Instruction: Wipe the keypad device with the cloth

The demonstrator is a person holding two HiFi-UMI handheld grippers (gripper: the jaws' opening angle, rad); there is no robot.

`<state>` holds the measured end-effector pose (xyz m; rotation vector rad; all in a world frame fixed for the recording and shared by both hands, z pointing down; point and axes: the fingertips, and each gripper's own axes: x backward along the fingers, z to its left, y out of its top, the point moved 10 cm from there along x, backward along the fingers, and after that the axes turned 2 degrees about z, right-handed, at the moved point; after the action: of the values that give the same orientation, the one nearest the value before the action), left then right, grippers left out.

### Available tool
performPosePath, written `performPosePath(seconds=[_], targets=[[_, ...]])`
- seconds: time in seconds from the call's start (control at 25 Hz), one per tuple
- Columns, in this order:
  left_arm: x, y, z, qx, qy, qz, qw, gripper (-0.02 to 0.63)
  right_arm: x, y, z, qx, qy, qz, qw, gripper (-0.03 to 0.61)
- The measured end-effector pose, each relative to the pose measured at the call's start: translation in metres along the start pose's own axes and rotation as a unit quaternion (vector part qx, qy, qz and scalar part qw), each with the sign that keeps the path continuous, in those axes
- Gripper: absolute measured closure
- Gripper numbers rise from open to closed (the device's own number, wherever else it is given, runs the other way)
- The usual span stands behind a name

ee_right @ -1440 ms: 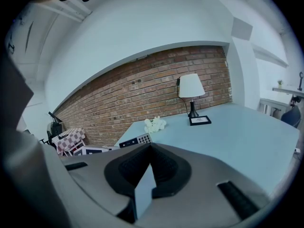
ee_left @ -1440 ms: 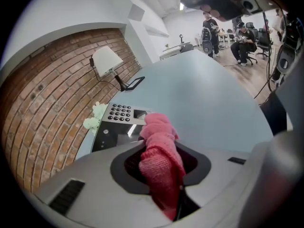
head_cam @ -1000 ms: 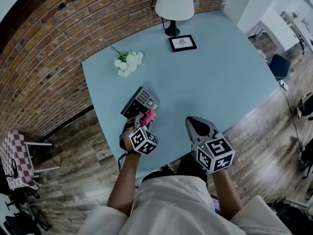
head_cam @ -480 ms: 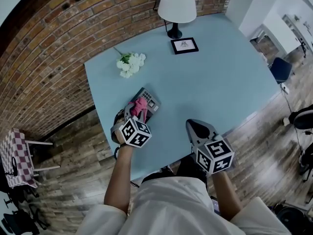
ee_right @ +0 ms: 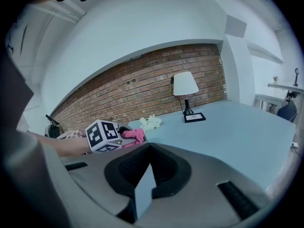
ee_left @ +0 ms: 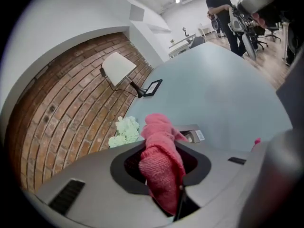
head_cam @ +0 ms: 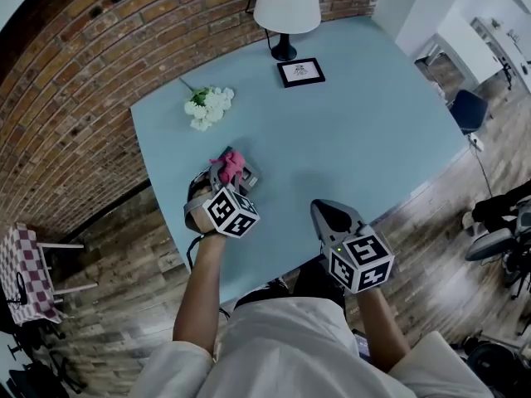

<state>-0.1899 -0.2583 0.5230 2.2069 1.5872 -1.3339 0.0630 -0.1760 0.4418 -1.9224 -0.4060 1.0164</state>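
Pointing across the near edge of the pale blue table (head_cam: 365, 139), the right gripper (head_cam: 320, 206) has its jaws pressed together on nothing. Just beyond it and to its left, the left gripper (head_cam: 224, 177) pinches a bunched pink knitted cloth (ee_left: 161, 160), which sits on top of the grey keypad device (ee_left: 195, 135) near the table's left edge. Farther off lie a white flower bunch (head_cam: 207, 106), a small black-framed picture (head_cam: 300, 71) and a white-shaded lamp (head_cam: 286, 7) by the brick wall (head_cam: 75, 81).
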Motion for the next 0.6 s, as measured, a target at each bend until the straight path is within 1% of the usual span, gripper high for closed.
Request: performPosePath(seconds=[0.2,0.44,0.6], targets=[[-0.009,0.008,-0.026,-0.039,-0.024,0.013,0.9989,0.464,0.002,-0.002,-0.008,-0.01,-0.005,0.002,1.0,0.565],[-0.018,0.011,-0.061,-0.067,-0.069,0.024,0.9951,0.464,0.002,-0.006,-0.015,-0.018,-0.008,0.004,1.0,0.565],[-0.023,0.014,-0.073,-0.085,-0.077,0.029,0.993,0.463,0.003,-0.008,-0.02,-0.024,-0.009,0.005,1.0,0.565]])
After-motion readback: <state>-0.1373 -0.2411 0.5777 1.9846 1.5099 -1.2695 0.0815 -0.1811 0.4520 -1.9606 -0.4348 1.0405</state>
